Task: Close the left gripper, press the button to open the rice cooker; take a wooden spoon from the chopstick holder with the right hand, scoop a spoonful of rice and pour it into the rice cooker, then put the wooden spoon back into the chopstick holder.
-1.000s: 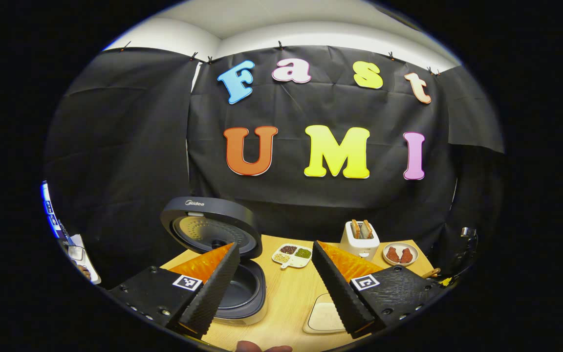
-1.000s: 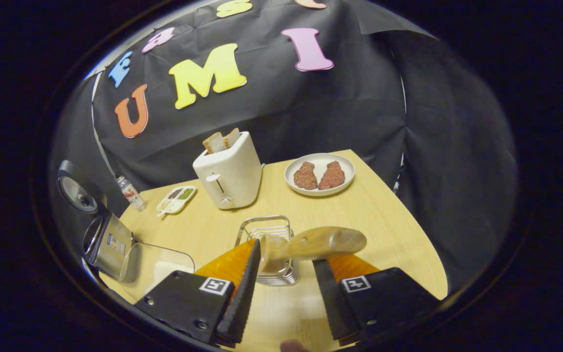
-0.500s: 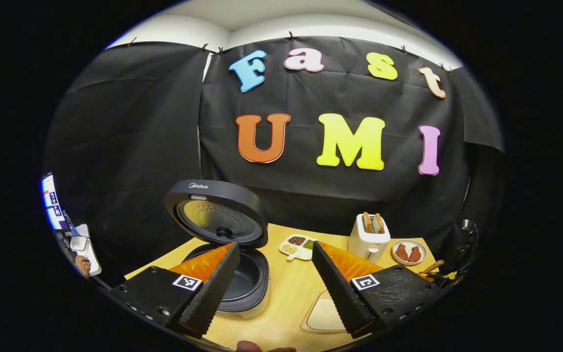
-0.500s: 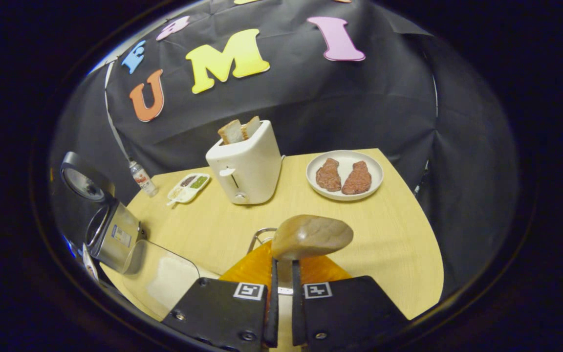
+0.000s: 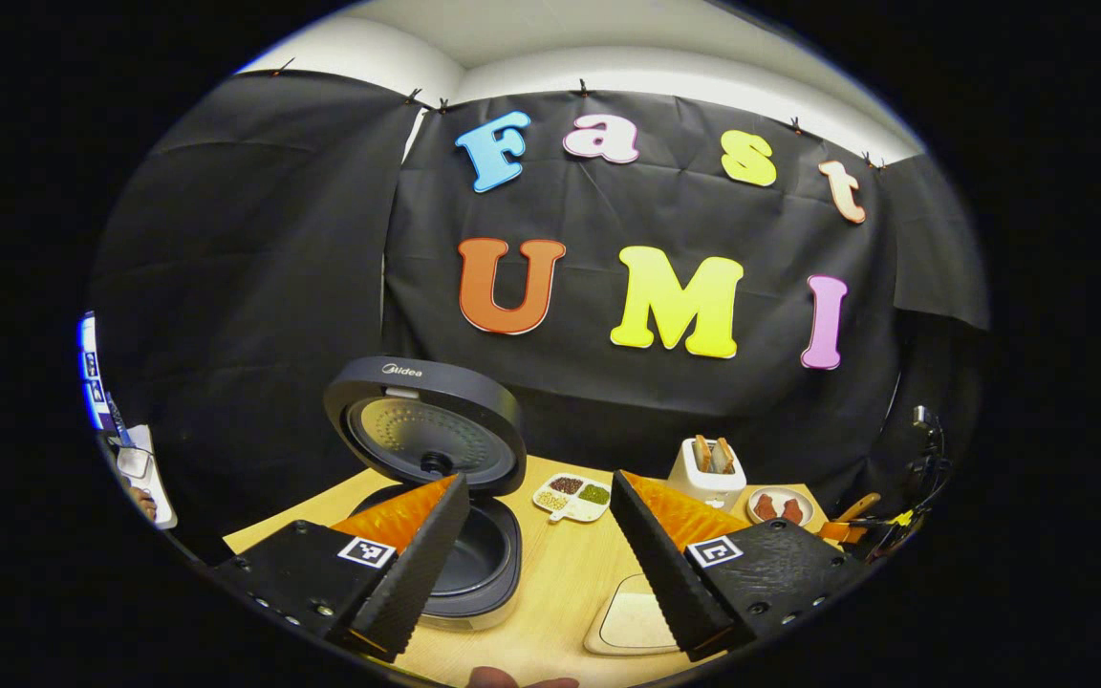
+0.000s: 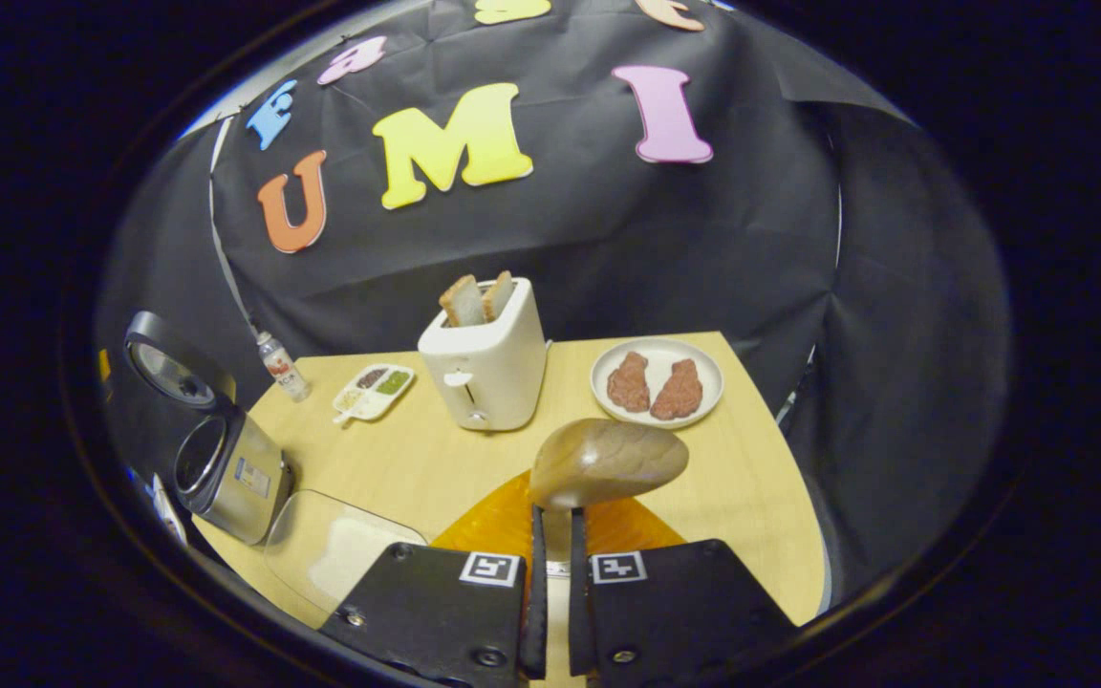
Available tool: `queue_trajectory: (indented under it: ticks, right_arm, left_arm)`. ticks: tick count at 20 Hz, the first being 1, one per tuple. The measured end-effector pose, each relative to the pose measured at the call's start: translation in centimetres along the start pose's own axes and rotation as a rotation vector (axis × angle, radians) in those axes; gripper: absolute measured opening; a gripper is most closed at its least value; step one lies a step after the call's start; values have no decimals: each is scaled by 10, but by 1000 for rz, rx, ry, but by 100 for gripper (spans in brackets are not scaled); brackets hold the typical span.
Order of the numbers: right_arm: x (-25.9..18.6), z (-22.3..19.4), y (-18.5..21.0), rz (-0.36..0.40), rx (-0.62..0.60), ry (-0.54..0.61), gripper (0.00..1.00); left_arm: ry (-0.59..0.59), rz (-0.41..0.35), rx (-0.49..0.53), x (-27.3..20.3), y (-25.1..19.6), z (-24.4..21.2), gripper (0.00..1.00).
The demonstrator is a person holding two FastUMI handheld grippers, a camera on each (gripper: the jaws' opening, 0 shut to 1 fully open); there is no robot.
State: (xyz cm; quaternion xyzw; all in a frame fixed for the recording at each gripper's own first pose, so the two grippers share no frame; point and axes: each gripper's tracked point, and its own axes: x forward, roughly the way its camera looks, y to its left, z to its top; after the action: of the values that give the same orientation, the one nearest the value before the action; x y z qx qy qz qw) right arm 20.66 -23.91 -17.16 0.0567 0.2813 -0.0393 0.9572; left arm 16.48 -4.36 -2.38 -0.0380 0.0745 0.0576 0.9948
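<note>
Two fingers of my right gripper (image 6: 550, 592) clamp the wooden spoon (image 6: 608, 462), bowl up ahead. Rice tray (image 6: 340, 549) lies low-left, nearer than cooker (image 6: 226, 468). Left gripper (image 5: 536, 564) gapes, idle.

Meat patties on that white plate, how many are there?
2. Both meat patties lie side by side on the white plate behind the wooden spoon: one on its left half, the other on its right. None seems hidden.
</note>
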Motion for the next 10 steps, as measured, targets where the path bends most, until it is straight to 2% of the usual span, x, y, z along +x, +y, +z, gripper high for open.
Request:
queue_trajectory:
  ticks: [5,6,8,10]
  right_arm:
    - [-52,10,85,44,-4,-30,14]
    - [-57,3,103,59,-7,-22,16]
    - [-61,-16,127,64,-3,19,14]
    - [-55,-39,138,43,9,78,14]
  left_arm:
    - [-35,-29,-36,-23,56,12,95]
    - [-45,-30,-39,-29,69,15,95]
    - [-55,-36,-40,-40,93,18,95]
    - [-63,-58,-43,-51,111,22,95]
